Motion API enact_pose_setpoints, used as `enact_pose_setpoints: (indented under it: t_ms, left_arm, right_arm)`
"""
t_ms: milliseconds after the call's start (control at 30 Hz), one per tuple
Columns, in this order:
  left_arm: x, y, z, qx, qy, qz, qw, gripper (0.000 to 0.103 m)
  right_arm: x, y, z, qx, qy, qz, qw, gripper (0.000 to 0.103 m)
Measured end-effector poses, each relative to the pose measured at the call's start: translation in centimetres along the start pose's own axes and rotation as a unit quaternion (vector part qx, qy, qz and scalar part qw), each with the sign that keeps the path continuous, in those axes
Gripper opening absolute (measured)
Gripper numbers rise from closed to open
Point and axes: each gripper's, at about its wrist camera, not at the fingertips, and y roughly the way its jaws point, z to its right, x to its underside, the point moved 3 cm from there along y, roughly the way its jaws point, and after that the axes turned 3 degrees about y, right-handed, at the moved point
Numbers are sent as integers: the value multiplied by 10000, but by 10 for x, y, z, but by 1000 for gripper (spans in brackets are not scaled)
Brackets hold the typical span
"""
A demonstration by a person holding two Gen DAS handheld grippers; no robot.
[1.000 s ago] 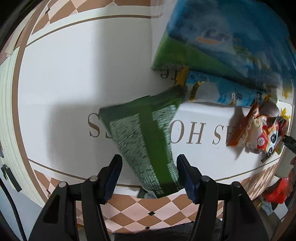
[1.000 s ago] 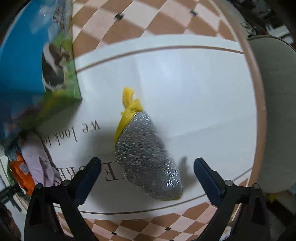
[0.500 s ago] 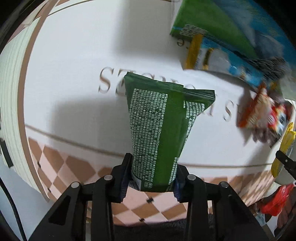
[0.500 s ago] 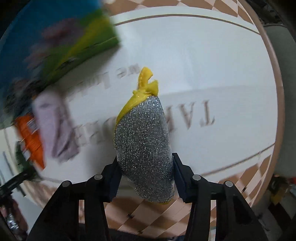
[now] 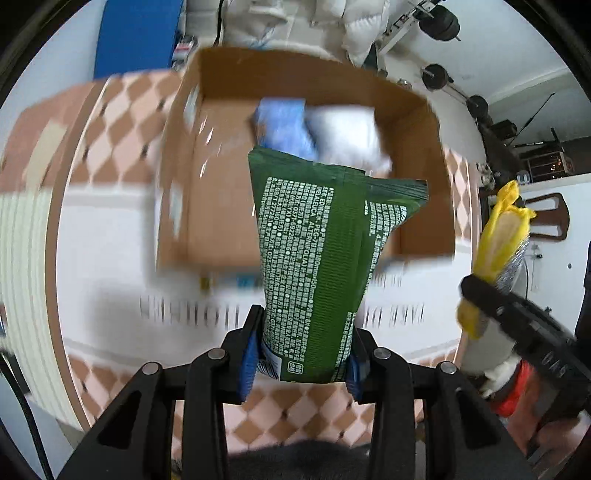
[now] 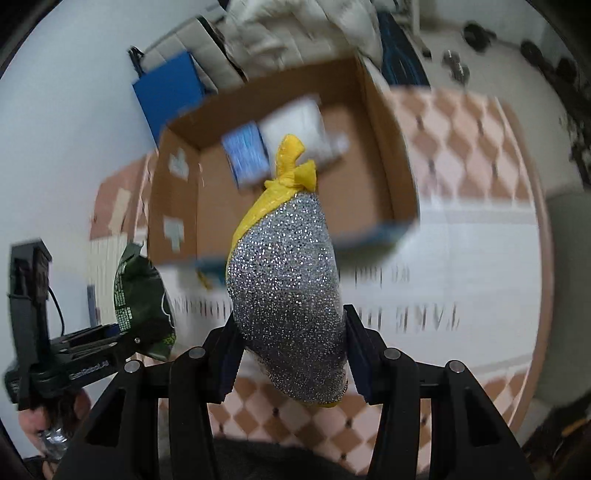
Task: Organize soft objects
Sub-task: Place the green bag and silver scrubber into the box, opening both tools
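My left gripper (image 5: 301, 354) is shut on the lower end of a green packet with white print (image 5: 325, 258), held up over the table. In the right wrist view my right gripper (image 6: 290, 354) is shut on a silver glittery scrubber with a yellow knotted top (image 6: 286, 288). Beyond both stands an open cardboard box (image 5: 207, 206), which also shows in the right wrist view (image 6: 384, 147). A blue pack (image 5: 280, 127) and a white pack (image 5: 343, 133) lie inside it. Each gripper shows in the other's view, at the right edge (image 5: 480, 291) and lower left (image 6: 125, 343).
The round table (image 5: 110, 258) has a white cloth with brown lettering and a pink checked border. White padded clothing (image 5: 280, 22) and a blue panel (image 5: 136, 33) lie behind the box. Dumbbells (image 5: 436, 75) rest on the floor at the far right.
Both grippers closed on their objects on the table and lifted them. The views swung up from the tabletop so that the cardboard box and the room behind it came into sight.
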Motion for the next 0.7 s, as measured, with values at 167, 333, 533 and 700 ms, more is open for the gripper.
enact_pose_setpoints:
  t_ms: [167, 333, 533, 700]
  left_arm:
    - [-76, 47, -5, -40, -190, -565, 9982, 35]
    - [-93, 91, -5, -278, -336, -1163, 9923, 35]
    - [-97, 132, -11, -449, -385, -1621, 9850, 35]
    - [-101, 144, -10, -488, -395, -1738, 9828, 35]
  right_arm:
    - [-68, 38, -12, 474, -26, -105, 9988, 53]
    - [-93, 99, -8, 716, 80, -562, 9958, 53]
    - [-101, 142, 3, 878, 84, -982, 9912, 53]
    - [-105, 157, 10, 881, 115, -1165, 9892, 53]
